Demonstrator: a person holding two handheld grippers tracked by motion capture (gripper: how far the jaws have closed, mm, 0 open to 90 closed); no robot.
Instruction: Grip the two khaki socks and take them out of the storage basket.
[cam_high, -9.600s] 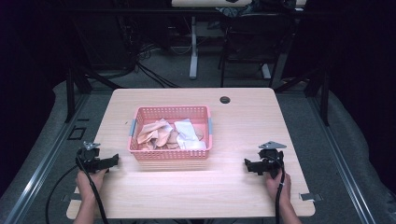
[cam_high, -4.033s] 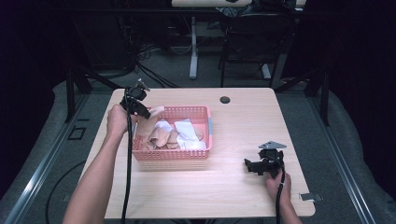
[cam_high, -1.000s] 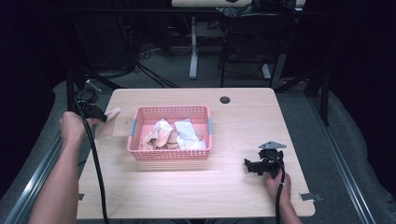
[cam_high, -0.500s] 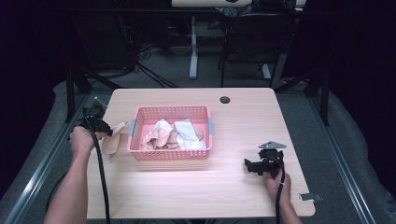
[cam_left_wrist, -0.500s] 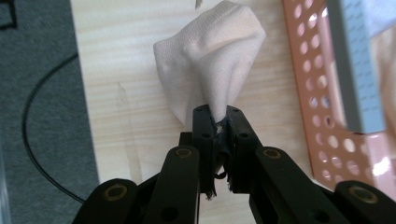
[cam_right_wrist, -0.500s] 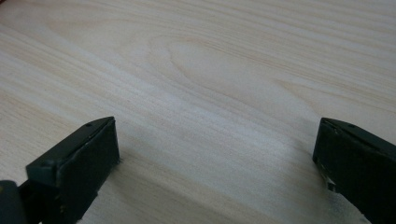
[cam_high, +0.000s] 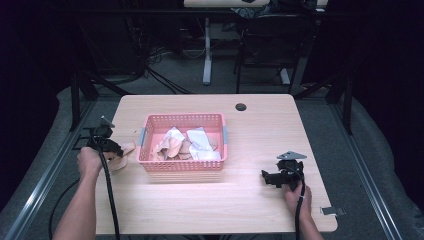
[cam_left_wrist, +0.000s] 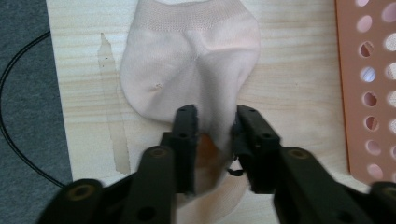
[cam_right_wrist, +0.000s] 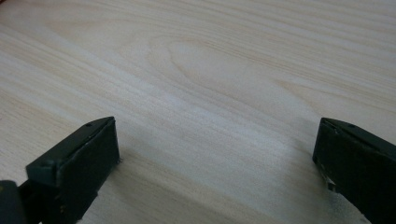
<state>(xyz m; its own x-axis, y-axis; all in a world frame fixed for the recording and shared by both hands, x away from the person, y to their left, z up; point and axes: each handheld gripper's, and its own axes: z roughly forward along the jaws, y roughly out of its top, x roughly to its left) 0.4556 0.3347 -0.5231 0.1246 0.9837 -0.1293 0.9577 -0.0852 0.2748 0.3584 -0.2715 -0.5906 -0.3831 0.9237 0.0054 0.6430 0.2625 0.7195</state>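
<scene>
A pale pink sock (cam_left_wrist: 187, 60) lies on the wooden table left of the pink basket (cam_high: 150, 167); in the high view the sock (cam_high: 121, 156) peeks out beside my left hand. My left gripper (cam_left_wrist: 215, 126) is shut on a fold of that sock, which lies spread on the table beyond the jaws. The basket holds several more socks and cloths (cam_high: 187, 144). My right gripper (cam_high: 267, 177) rests low over bare table at the front right, its jaws wide apart in the right gripper view (cam_right_wrist: 215, 154) with nothing between them.
The basket's perforated wall (cam_left_wrist: 369, 88) stands close to the right of the sock. The table's left edge and grey floor (cam_left_wrist: 23, 93) are just beside it, with a black cable. A small black disc (cam_high: 241, 106) sits at the table's far side.
My left gripper has come down and toward me along the table's left side, carrying the sock, which now lies on the table. The right gripper has stayed put.
</scene>
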